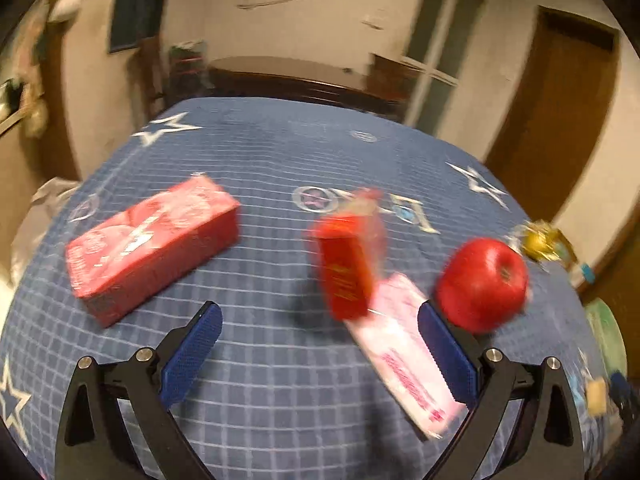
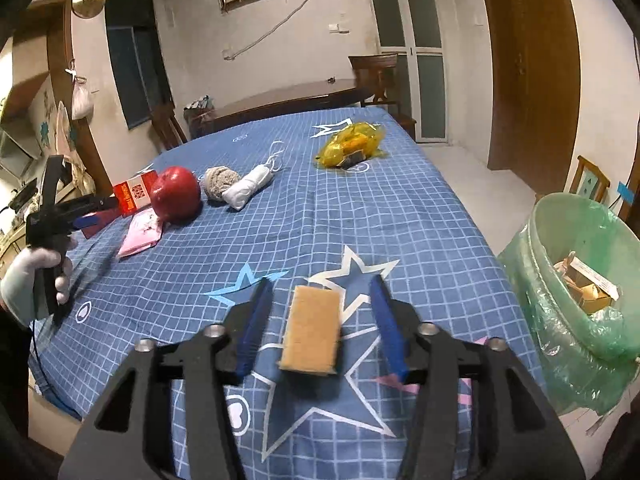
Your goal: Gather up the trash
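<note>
My left gripper (image 1: pixel 319 310) is open and low over the blue star-patterned bedcover (image 1: pixel 280 392). Between and just beyond its fingers are a small red box (image 1: pixel 346 268), blurred, and a flat pink packet (image 1: pixel 404 356). A red apple (image 1: pixel 482 282) sits by the right finger, and a large red box (image 1: pixel 152 244) lies to the left. My right gripper (image 2: pixel 320 284) is open around a tan sponge (image 2: pixel 312 328) that lies on the cover, with a gap at each pad. The right wrist view also shows the left gripper (image 2: pixel 96 216) in a gloved hand (image 2: pixel 36 276), beside the apple (image 2: pixel 176 194).
A bin lined with a green bag (image 2: pixel 580 280), cardboard inside, stands off the cover's right edge. A yellow wrapper (image 2: pixel 352 146), a rag ball (image 2: pixel 220 182) and a rolled white cloth (image 2: pixel 250 186) lie farther back. Behind are a dark table (image 2: pixel 288 96) and a chair (image 2: pixel 380 76).
</note>
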The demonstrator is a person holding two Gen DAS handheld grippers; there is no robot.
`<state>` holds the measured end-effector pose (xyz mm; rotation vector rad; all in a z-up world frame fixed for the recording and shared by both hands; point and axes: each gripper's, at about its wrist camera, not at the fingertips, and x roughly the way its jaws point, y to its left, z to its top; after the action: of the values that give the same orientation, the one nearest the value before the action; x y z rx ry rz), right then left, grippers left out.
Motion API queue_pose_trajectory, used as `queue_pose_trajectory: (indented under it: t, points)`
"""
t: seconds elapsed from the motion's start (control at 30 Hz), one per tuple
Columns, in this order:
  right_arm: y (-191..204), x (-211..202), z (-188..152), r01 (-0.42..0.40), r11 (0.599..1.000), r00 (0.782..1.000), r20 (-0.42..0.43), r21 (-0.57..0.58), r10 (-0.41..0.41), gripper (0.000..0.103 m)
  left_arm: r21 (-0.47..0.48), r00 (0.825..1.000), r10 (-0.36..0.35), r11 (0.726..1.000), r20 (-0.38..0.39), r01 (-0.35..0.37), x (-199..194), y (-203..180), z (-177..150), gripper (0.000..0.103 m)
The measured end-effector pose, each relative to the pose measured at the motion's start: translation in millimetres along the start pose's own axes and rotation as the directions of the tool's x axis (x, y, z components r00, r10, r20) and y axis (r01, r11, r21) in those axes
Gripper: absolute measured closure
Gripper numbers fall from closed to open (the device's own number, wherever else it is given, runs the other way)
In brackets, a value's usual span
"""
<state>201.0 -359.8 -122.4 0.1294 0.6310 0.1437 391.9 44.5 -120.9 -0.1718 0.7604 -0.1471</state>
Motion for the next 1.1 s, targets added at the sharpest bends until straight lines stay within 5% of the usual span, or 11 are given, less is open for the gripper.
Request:
queue_pose_trajectory:
  t: [0.1,0.27,0.57,0.73,0.9,1.1]
  points:
    - [0,3,-4,-0.026,1.0,0.999,-0.027,0.015,0.027,0.045,-0.033,0.997,-0.07,0.997,-0.036,0.069,15,3,6,0.005]
    - [5,11,-12,-0.037,0.999,0.997,-0.072,0.0,0.036,0.043,-0.045,0.996,-0.047,0.998,-0.076,0.044,39,7,15,0.005]
    - [13,22,-13,-0.038,0.998,0.993,-0.11,-0.04,0.033,0.041,0.08,0.99,0.052,0.996,-0.129,-0.042,66,12,26,0.006]
    - [13,26,-12,-0.027,0.998,0.992,-0.123,-0.057,0.02,0.041,0.153,0.992,0.094,0.985,-0.085,-0.081,60,5,33,0.007]
    - [9,35,-9,-0.032,0.996,0.986,-0.165,-0.083,0.018,0.041,0.264,0.995,0.077,0.963,-0.071,-0.055,55,-2,40,0.007]
    - [13,41,-8,-0.039,0.993,0.982,-0.187,-0.111,0.018,0.048,0.278,0.983,0.055,0.961,-0.176,-0.004,82,10,42,0.016]
